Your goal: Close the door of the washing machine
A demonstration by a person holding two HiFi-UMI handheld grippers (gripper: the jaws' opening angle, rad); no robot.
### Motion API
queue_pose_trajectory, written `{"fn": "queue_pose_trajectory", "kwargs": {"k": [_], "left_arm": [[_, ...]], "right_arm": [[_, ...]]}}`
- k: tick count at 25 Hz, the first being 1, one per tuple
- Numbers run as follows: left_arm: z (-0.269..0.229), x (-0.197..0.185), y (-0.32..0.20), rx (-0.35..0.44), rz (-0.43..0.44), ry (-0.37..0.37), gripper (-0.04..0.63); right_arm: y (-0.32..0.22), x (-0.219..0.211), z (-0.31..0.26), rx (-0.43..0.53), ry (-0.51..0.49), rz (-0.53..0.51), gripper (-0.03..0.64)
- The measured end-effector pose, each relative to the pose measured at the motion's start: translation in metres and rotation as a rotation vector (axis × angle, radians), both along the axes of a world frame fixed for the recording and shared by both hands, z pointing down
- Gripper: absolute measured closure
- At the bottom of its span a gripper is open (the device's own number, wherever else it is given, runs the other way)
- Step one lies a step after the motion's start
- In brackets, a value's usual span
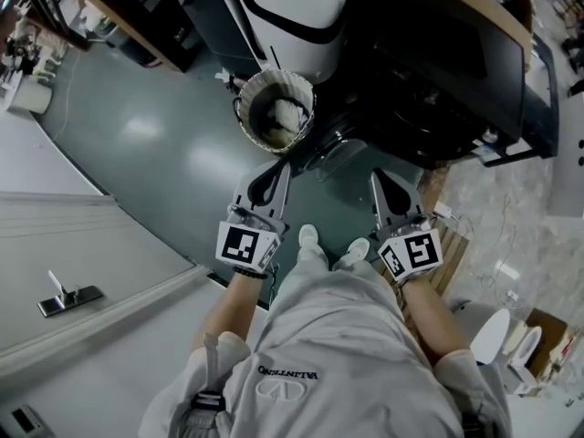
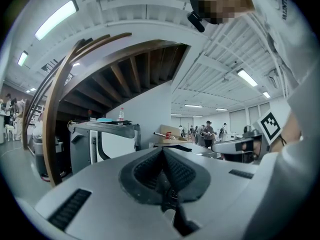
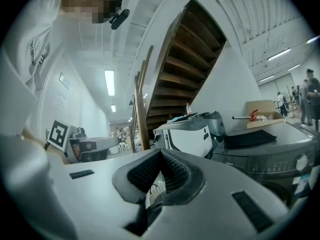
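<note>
Dark green floor (image 1: 155, 144) spreads under a person standing in white shoes (image 1: 308, 237), with a wooden staircase (image 3: 185, 74) rising behind the appliances. The washing machine (image 1: 456, 53), a dark front-loader, sits at the upper right of the head view and at the right of the right gripper view (image 3: 270, 156). Its door (image 1: 339, 153) appears to stand swung out from the machine's front toward the person, though its outline is hard to make out against the dark body. A cardboard box (image 3: 262, 111) and a black mat (image 3: 250, 138) lie on top of the washing machine.

Just beside the washing machine's front, on the side away from the box, a white laundry basket (image 1: 276, 109) stands on the floor with pale cloth inside. Beyond the basket, next to the washing machine, is a white appliance with a black stripe (image 1: 292, 16), and a bottle (image 3: 188, 109) stands on its top.

Both claws are held level in front of the person, pointing toward the washing machine. The left gripper (image 1: 276, 170) points at the basket, well apart from the door; its jaws are pressed together with nothing between them (image 2: 162, 150). The right gripper (image 1: 379, 177) is nearer the washing machine, close to the door but not touching it; its jaws are likewise together and empty (image 3: 160, 151).
</note>
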State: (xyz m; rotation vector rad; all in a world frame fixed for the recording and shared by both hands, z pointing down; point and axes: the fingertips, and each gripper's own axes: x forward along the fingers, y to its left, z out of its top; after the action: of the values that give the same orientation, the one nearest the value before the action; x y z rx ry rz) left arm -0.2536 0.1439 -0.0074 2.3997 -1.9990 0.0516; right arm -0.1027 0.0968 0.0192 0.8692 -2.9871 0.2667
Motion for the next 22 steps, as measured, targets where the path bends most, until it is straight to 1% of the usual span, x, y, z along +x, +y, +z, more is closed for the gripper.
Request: {"fn": "queue_pose_trajectory", "kwargs": {"k": [10, 15, 22], "left_arm": [[0.043, -0.025, 0.001, -0.072, -0.056, 0.034, 0.594], [0.062, -0.032, -0.001, -0.089, -0.063, 0.038, 0.594], [0.089, -0.047, 0.003, -0.112, -0.097, 0.059, 0.594]], "right_arm": [[0.001, -0.047, 0.038, -0.091, 0.002, -0.068, 0.606], [-0.001, -0.067, 0.056, -0.119, 0.004, -0.093, 0.606], [-0.002, -0.091, 0.082, -0.159, 0.011, -0.108, 0.606]]}}
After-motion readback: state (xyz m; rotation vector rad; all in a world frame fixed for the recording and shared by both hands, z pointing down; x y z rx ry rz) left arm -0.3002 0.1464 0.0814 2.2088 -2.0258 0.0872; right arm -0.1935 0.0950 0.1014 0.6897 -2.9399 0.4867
